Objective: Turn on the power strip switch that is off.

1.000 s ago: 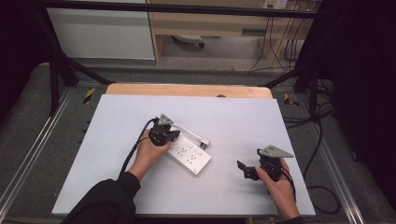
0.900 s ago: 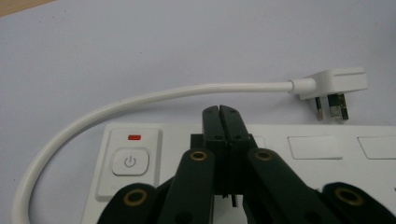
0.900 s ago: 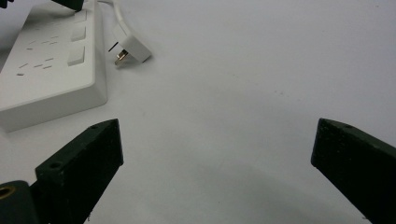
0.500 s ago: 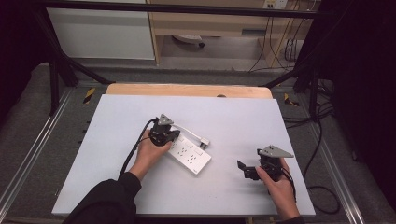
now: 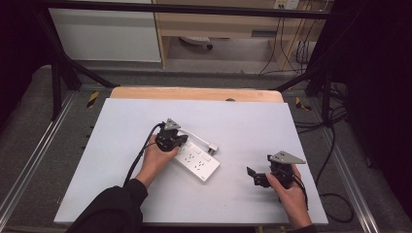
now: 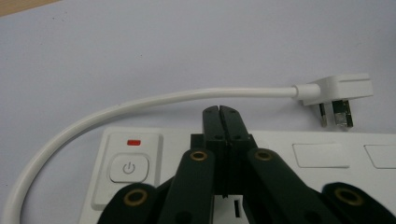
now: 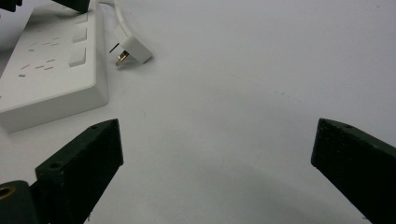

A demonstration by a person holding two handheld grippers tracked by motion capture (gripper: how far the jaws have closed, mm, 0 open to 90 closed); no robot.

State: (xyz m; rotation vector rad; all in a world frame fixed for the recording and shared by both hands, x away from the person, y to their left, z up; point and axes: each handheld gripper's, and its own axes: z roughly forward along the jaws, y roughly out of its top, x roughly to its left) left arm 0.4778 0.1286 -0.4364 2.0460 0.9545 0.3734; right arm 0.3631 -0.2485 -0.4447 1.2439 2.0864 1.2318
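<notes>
Left gripper [image 6: 219, 112], jaws pressed together, rests on a white power strip [image 5: 197, 160]; right gripper [image 5: 256, 175] waits spread. A sideways slip could hit the power switch [image 6: 128, 168].

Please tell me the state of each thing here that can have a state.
Left tool: shut, empty, over the power strip.
Right tool: open, empty, above the bare table.
Power strip: lying flat, sockets up, nothing plugged in.
Plug: unplugged, lying on the table.
Cord: slack, curved.
</notes>
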